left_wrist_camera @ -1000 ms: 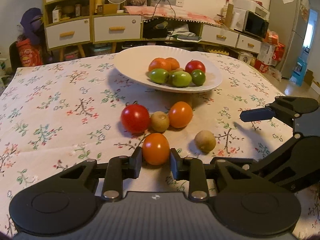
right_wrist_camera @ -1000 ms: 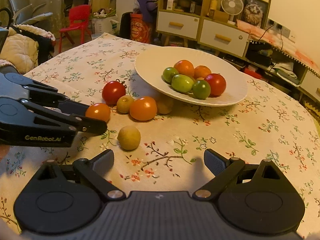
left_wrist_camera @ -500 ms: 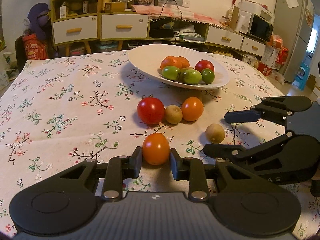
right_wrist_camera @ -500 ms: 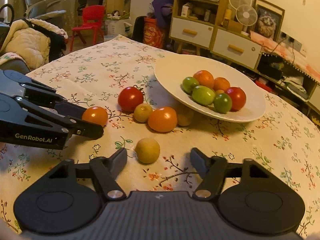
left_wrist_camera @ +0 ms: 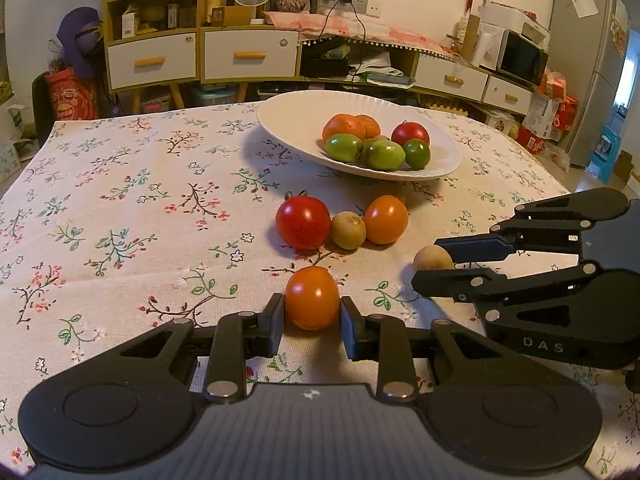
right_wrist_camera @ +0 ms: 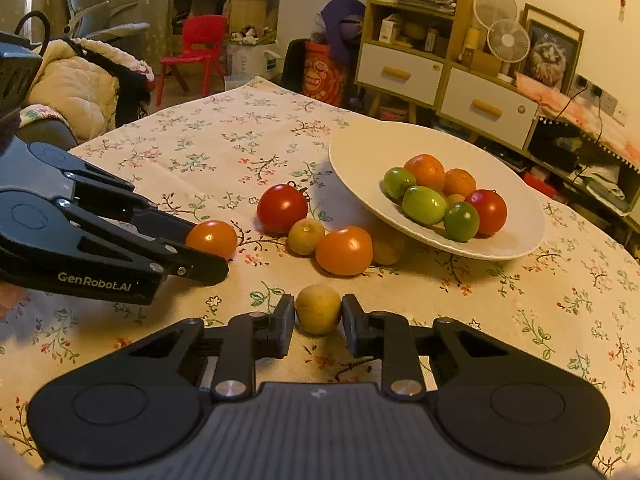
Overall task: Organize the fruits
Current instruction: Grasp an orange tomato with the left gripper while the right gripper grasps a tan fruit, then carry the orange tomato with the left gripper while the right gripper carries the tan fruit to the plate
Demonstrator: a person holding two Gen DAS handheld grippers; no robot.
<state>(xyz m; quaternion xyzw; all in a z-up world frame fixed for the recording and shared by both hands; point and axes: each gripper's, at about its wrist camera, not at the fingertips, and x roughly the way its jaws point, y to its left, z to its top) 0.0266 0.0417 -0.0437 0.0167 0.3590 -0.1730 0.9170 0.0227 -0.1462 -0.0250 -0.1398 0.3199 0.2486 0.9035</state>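
Note:
My left gripper (left_wrist_camera: 312,314) is shut on an orange tomato (left_wrist_camera: 311,298) that rests on the floral cloth. In the right wrist view the same tomato (right_wrist_camera: 212,238) shows at the left gripper's tips. My right gripper (right_wrist_camera: 318,318) has its jaws closing on a small tan round fruit (right_wrist_camera: 318,306), and both pads press its sides. Just behind lie a red tomato (left_wrist_camera: 303,222), a small brownish fruit (left_wrist_camera: 348,230) and another orange tomato (left_wrist_camera: 385,219). The white plate (left_wrist_camera: 288,120) beyond them holds several orange, green and red fruits.
A further tan fruit (right_wrist_camera: 388,246) sits half under the plate's near rim (right_wrist_camera: 500,256). The two grippers lie side by side, close together, near the table's front. Drawers and shelves (left_wrist_camera: 152,60) stand behind the table, and a red chair (right_wrist_camera: 196,48) is off its far corner.
The right gripper's jaws went from wide open to closed on the tan fruit, having shifted over it. The left gripper kept its hold on the orange tomato.

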